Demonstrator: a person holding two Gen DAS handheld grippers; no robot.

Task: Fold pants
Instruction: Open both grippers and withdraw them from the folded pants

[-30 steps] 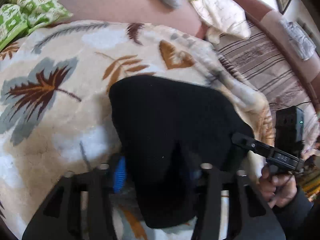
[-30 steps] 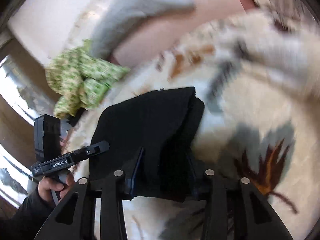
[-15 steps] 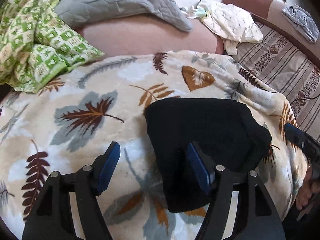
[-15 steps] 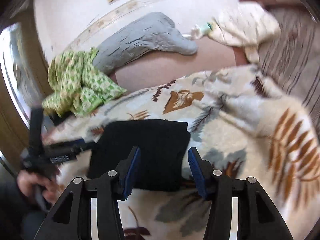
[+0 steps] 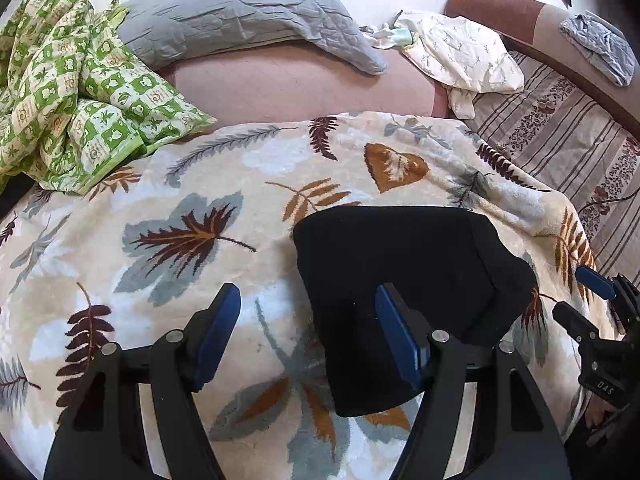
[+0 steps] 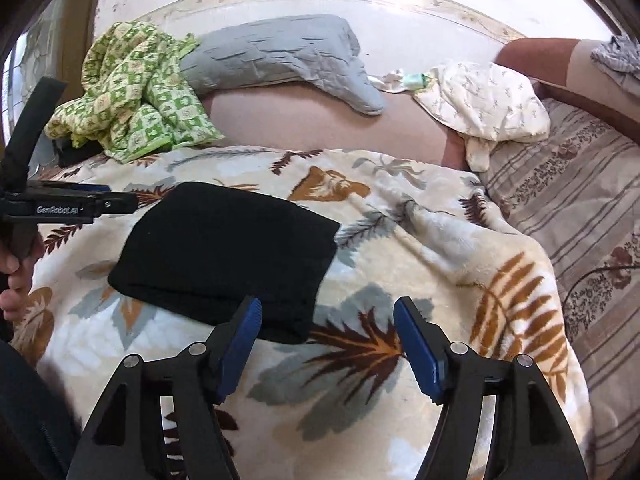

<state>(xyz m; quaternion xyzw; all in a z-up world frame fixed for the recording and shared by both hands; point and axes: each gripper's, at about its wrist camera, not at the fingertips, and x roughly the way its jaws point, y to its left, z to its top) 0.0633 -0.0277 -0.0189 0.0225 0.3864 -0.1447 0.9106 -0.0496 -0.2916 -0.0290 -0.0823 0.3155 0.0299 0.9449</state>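
Beyond both sets of blue-padded fingers, the black folded fabric pants (image 5: 404, 276) lie released on the leaf-patterned fleece blanket (image 5: 168, 240), left gripper (image 5: 308, 336) wide, right gripper (image 6: 328, 344) still opening and empty, so folding looks finished.

Black pants (image 5: 404, 272), leaf-patterned cream blanket (image 5: 160, 208), green checked quilt (image 5: 68, 92)

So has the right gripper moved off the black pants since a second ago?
Yes. The right gripper has pulled back and toward the striped sheet; its opening jaws now frame the leaf blanket, beside the folded black pants.
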